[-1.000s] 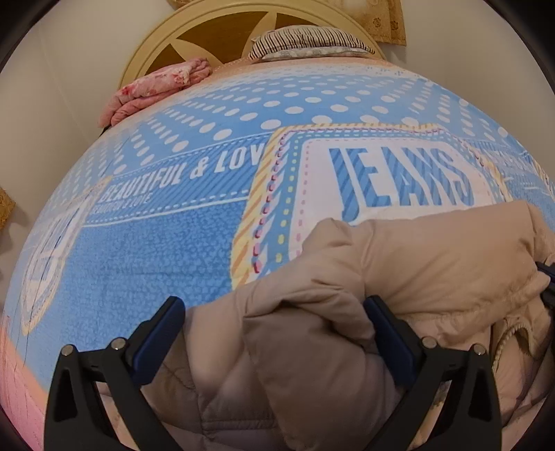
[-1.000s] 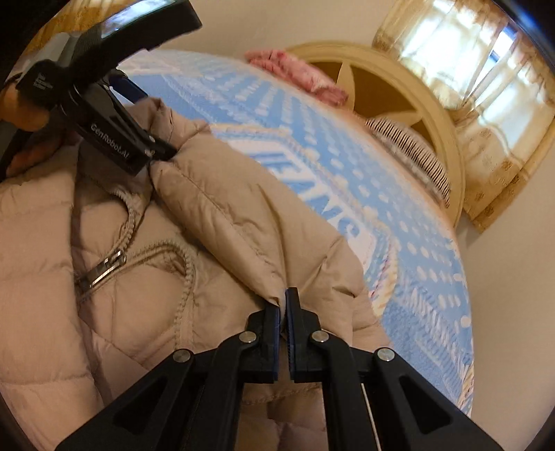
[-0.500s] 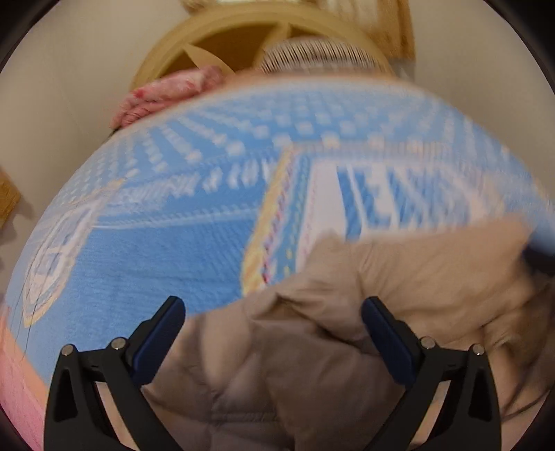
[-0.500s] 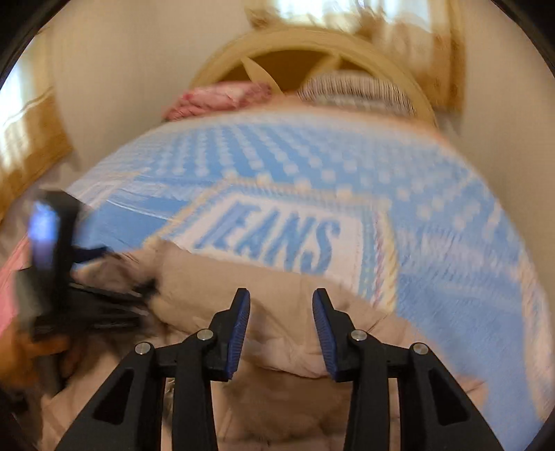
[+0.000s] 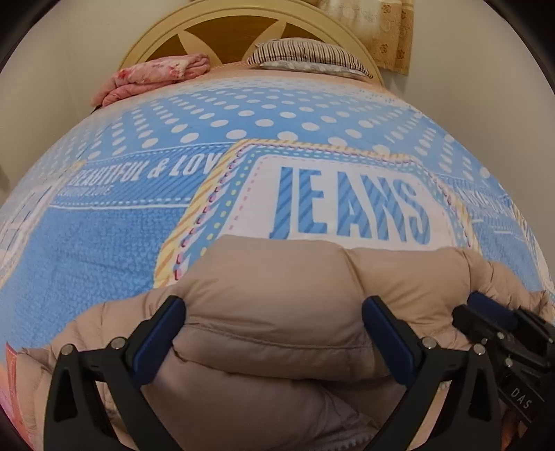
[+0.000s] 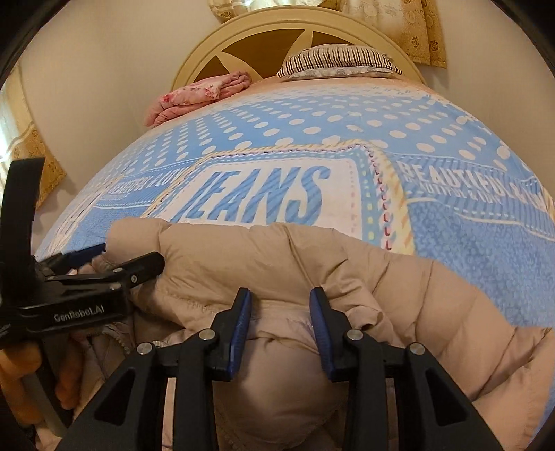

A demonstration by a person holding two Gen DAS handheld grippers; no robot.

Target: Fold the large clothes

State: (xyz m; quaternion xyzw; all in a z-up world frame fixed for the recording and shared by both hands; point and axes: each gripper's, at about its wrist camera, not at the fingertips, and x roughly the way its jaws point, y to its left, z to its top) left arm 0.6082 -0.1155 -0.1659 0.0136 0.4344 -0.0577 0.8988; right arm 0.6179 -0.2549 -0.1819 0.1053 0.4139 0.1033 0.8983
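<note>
A beige puffer jacket [image 5: 284, 277] lies bunched on the blue bedspread, folded over on itself; it also shows in the right wrist view [image 6: 277, 253]. My left gripper [image 5: 274, 308] is wide open with a padded fold of the jacket bulging between its fingers. My right gripper [image 6: 280, 305] is open, its fingers either side of a jacket fold. The right gripper shows at the right edge of the left wrist view [image 5: 499, 326]. The left gripper shows at the left of the right wrist view [image 6: 104, 260].
The bedspread [image 5: 104, 243] reads "JEANS" [image 5: 350, 208] beyond the jacket. A folded pink blanket [image 5: 152, 76] and a striped pillow [image 5: 308, 55] lie by the round headboard [image 5: 236, 24]. Curtains [image 6: 406, 24] hang at the back right.
My right gripper let go of the jacket edge, opened and swung to face the headboard. The jacket's top fold now lies flatter and wider. My left gripper stayed open.
</note>
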